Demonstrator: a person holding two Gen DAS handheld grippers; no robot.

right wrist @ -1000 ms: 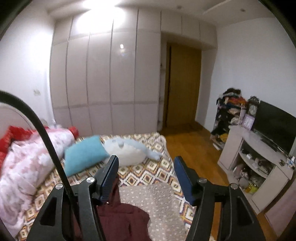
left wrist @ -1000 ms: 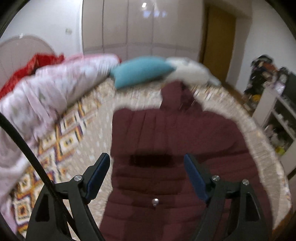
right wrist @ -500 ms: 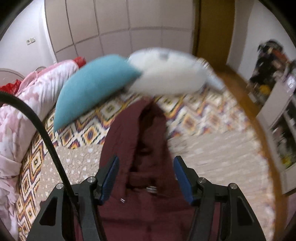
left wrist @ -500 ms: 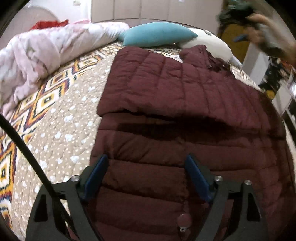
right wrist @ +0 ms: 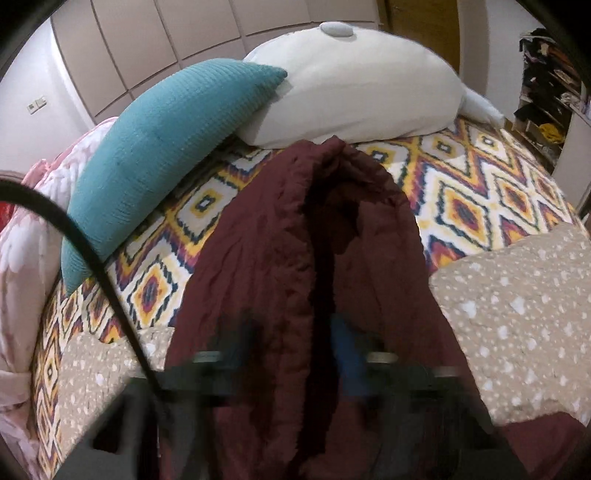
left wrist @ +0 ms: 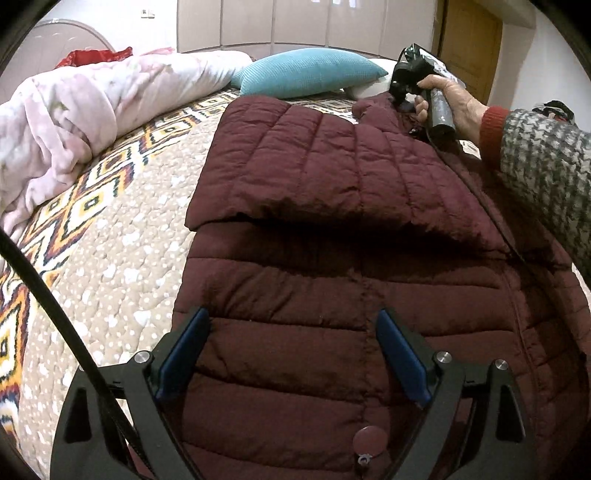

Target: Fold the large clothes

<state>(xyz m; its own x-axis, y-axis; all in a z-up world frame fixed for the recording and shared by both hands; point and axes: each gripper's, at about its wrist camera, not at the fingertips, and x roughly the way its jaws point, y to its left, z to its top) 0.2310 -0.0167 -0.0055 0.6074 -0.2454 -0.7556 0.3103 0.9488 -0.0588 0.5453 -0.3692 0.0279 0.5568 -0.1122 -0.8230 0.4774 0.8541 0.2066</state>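
Maroon quilted jacket (left wrist: 343,229): laid flat on the bed's patterned quilt (left wrist: 122,236), lengthwise away from the left wrist camera. One padded panel folded over the body, its free edge running crosswise with a dark shadow beneath. Round snap (left wrist: 370,439) visible low on the near end. Far end, hood or collar (right wrist: 332,206), bunched into a raised ridge with a deep dark fold down its middle, just short of the pillows.

Left gripper (left wrist: 291,354): hovering over the near part of the jacket, blue-padded jaws spread wide and opening further; quilted fabric seen in the gap below them, pads not pressing on it. Black cable (left wrist: 48,295) curving past on the left.

Right gripper (left wrist: 400,90): at the far end of the jacket, held by a hand (left wrist: 454,99) emerging from a grey knitted sleeve (left wrist: 546,162) with red cuff. Jaws clenched tight; own view blurred, maroon cloth bunched right at the fingers, actual pinch on fabric not discernible.

Teal cushion (right wrist: 159,155): leaning at the head of the bed, touching the white plush pillow (right wrist: 354,88) beside it.

Pink blanket (left wrist: 74,122): heaped along the left side of the bed.

Background: pale wardrobe doors (left wrist: 288,22), wooden door (left wrist: 469,44), cluttered shelves (right wrist: 546,85) at right.
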